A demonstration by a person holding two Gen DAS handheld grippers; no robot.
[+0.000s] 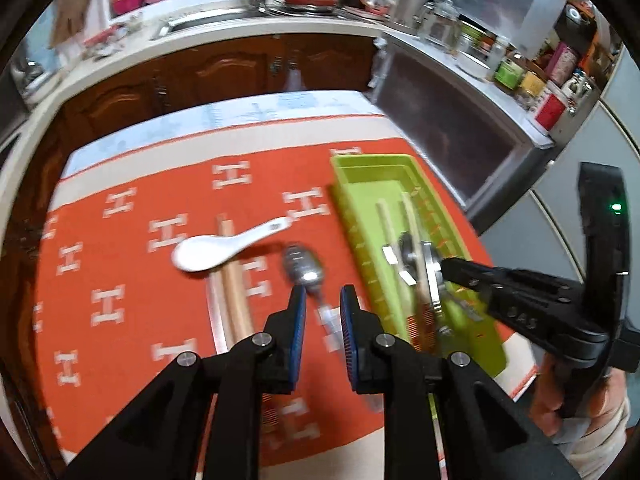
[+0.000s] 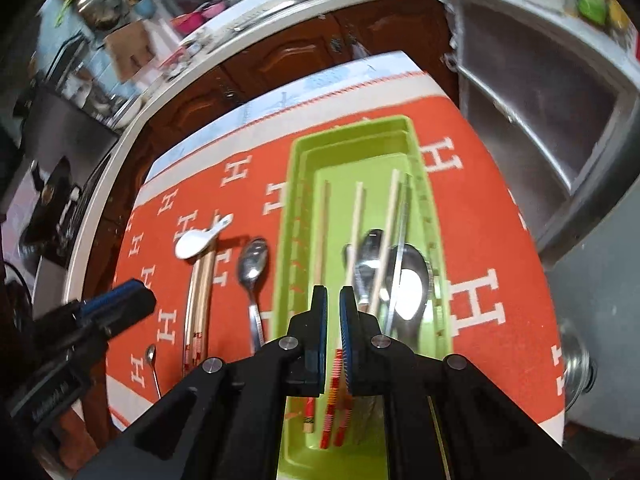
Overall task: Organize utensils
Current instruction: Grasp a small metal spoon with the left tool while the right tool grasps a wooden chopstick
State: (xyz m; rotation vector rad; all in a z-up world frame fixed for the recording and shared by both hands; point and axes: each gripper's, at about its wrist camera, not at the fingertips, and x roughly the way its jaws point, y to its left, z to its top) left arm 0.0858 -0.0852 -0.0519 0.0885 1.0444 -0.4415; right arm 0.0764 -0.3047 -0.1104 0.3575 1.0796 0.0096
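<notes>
A green tray [image 1: 348,192] [image 2: 304,152] lies on the orange cloth and holds several chopsticks [image 2: 356,216] and two large metal spoons [image 2: 408,284]. My right gripper [image 2: 333,312] [image 1: 446,268] hovers over the tray's near half, shut; a red-striped chopstick shows through the slit, lying in the tray below. Left of the tray lie a metal spoon [image 1: 304,268] [image 2: 252,264], a wooden chopstick pair [image 1: 232,300] [image 2: 200,300] with a white ceramic spoon [image 1: 208,250] [image 2: 196,242] on top, and a small spoon [image 2: 151,356]. My left gripper [image 1: 323,304] [image 2: 132,296] hangs above the cloth, jaws slightly apart, empty.
The orange H-patterned cloth [image 1: 120,280] covers a small table whose far edge faces brown cabinets [image 1: 224,68] and a cluttered counter. A steel cabinet [image 1: 448,120] stands close on the right. A person's hand [image 1: 560,400] holds the right gripper.
</notes>
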